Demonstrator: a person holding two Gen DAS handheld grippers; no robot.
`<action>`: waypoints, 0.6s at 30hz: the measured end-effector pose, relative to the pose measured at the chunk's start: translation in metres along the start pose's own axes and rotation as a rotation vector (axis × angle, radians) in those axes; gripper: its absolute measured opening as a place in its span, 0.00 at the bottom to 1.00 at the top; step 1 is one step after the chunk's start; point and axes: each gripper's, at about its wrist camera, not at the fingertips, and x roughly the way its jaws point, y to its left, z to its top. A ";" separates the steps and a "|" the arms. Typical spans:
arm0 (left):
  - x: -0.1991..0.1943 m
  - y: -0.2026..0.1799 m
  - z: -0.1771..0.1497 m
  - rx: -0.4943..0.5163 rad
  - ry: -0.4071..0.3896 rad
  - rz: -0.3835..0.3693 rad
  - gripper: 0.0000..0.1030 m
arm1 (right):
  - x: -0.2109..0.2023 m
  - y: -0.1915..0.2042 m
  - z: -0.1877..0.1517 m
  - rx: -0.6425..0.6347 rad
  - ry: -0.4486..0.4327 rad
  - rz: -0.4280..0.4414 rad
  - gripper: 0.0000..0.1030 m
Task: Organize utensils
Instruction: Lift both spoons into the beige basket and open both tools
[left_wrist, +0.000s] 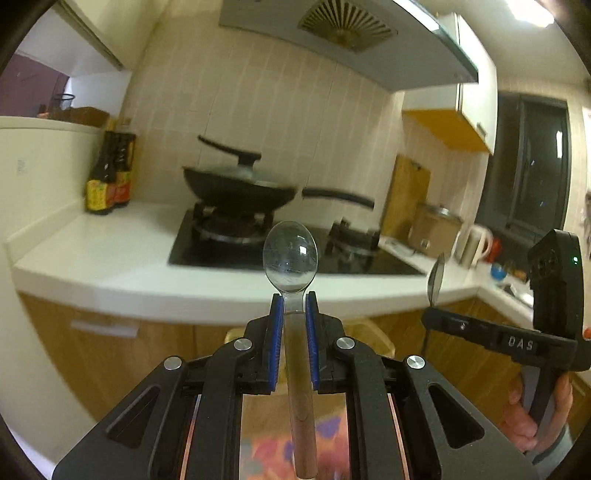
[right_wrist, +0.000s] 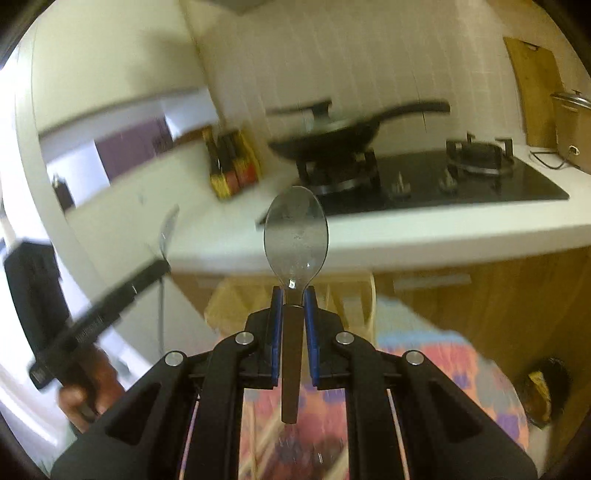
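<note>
Out in front of the white worktop (left_wrist: 110, 266), well short of its edge, I have both grippers raised in the air, each clamped on a spoon. My left gripper (left_wrist: 294, 299) has its blue pads (left_wrist: 275, 343) closed on the neck of the left spoon (left_wrist: 290, 254), bowl up at twelve o'clock and handle running back toward the camera; I judge that grip is low on the neck so the bowl stays free and steady while I carry it. My right gripper (right_wrist: 293, 295) pinches the right spoon (right_wrist: 295, 236) the same way, upright, handle hanging between the fingers. From the left wrist view that right gripper shows at three o'clock with its spoon edge-on. Beyond the spoons, at twelve, sits the lidded wok (left_wrist: 240, 184) on the black hob (left_wrist: 369, 258), with sauce bottles (left_wrist: 109, 177) at ten. Neither spoon touches the worktop or the other. I see no tray or holder clearly, though a pale bin-like shape (right_wrist: 229, 306) sits below; blur keeps me from saying whether that is the destination.
</note>
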 end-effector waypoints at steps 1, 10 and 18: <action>0.005 0.000 0.003 -0.003 -0.016 0.002 0.10 | 0.001 -0.002 0.006 0.007 -0.022 -0.005 0.09; 0.050 0.019 0.002 -0.042 -0.090 0.058 0.10 | 0.020 -0.021 0.020 -0.027 -0.199 -0.095 0.09; 0.058 0.029 -0.002 -0.058 -0.128 0.115 0.10 | 0.046 -0.019 0.002 -0.092 -0.168 -0.171 0.09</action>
